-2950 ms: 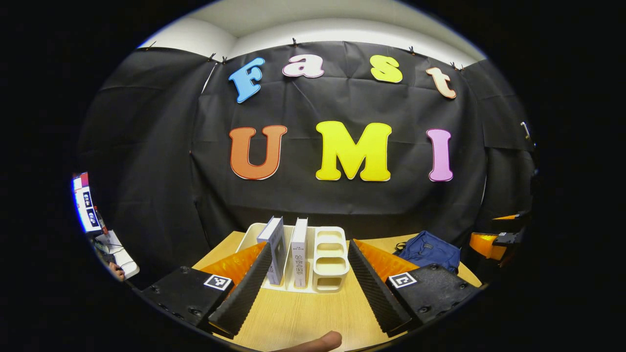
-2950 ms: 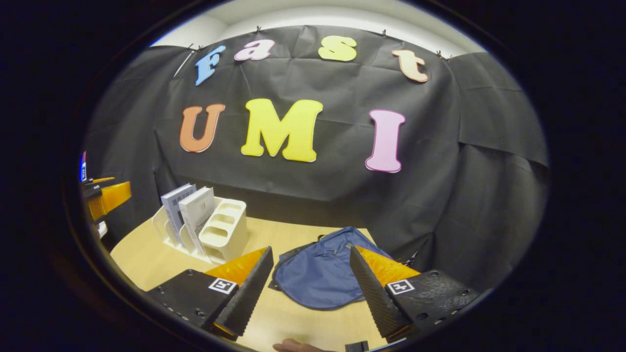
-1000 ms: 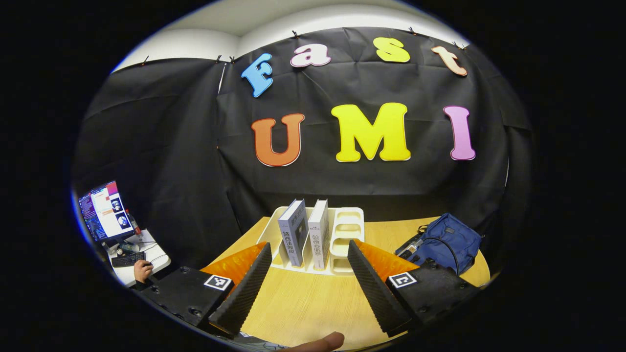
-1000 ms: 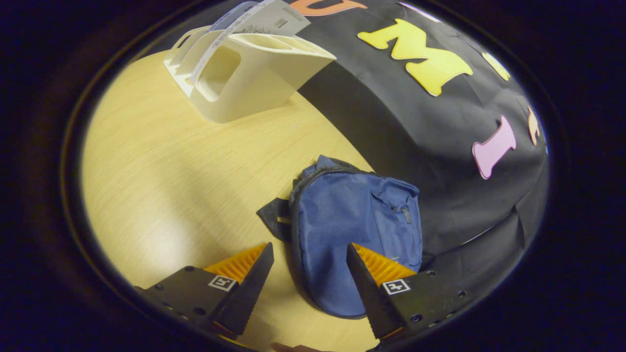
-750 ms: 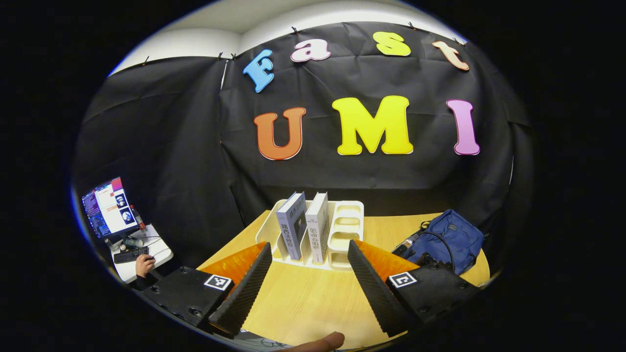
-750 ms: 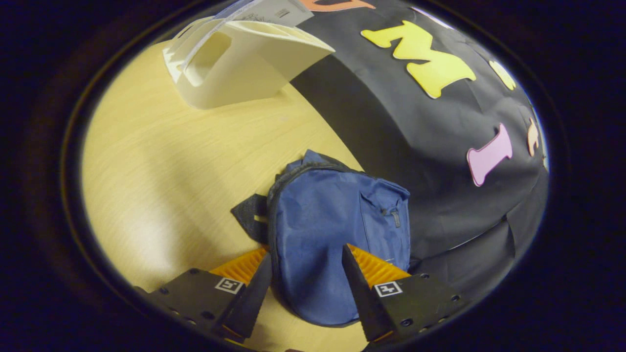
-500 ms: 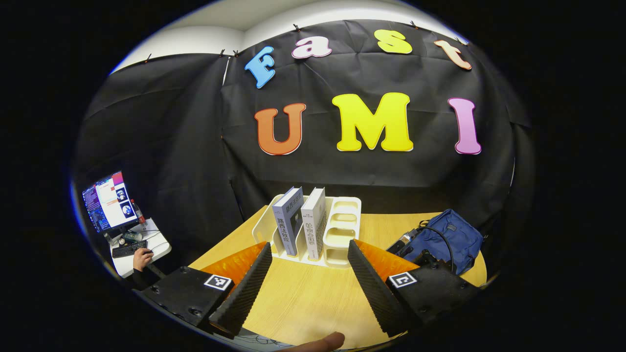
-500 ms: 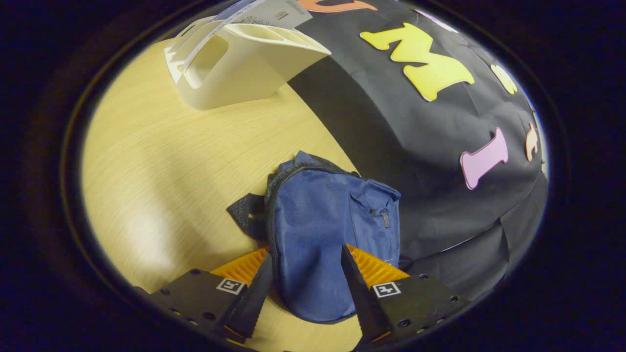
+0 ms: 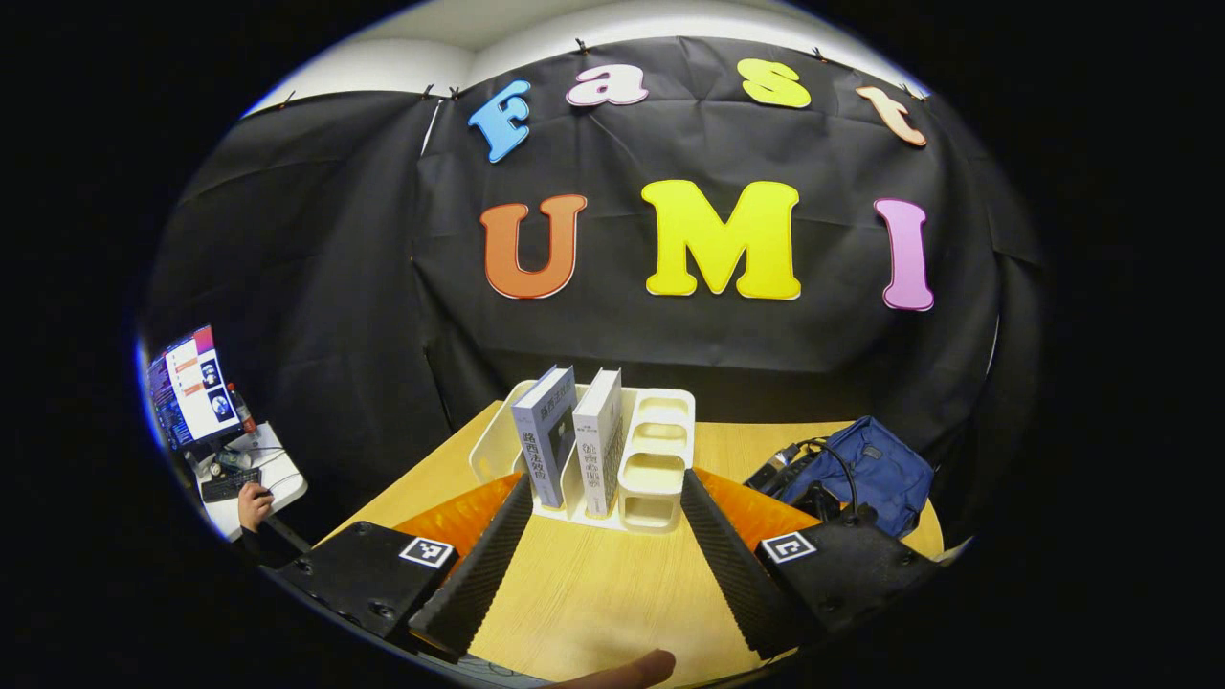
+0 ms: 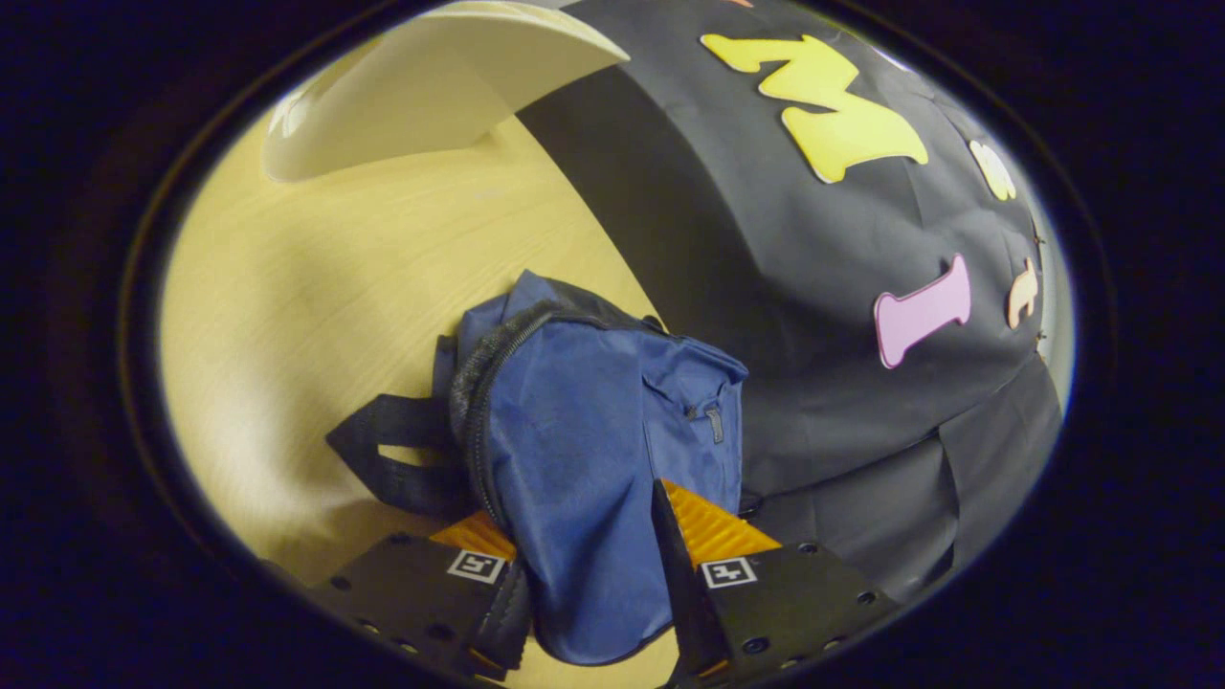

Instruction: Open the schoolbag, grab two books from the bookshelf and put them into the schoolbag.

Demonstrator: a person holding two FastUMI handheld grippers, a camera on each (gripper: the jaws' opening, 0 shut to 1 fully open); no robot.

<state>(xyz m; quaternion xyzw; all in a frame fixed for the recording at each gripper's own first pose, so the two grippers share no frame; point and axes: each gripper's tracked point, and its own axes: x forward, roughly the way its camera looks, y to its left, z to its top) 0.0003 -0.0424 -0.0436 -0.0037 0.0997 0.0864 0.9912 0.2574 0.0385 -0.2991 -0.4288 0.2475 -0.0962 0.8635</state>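
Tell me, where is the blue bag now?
In the right gripper view, the bag lies on the table between the right gripper fingers.

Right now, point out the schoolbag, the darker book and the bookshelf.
schoolbag (image 10: 593, 450): right gripper view, front panel.
darker book (image 9: 542, 450): left gripper view, spine.
bookshelf (image 9: 657, 471): left gripper view, empty right-hand compartments.

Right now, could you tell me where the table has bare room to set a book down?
The widest bare patch of table lies in front of the bookshelf, between the left gripper's open jaws. A second strip runs between the bookshelf and the schoolbag. It is crowded at the schoolbag, where the right gripper straddles its end and the strap lies beside it.
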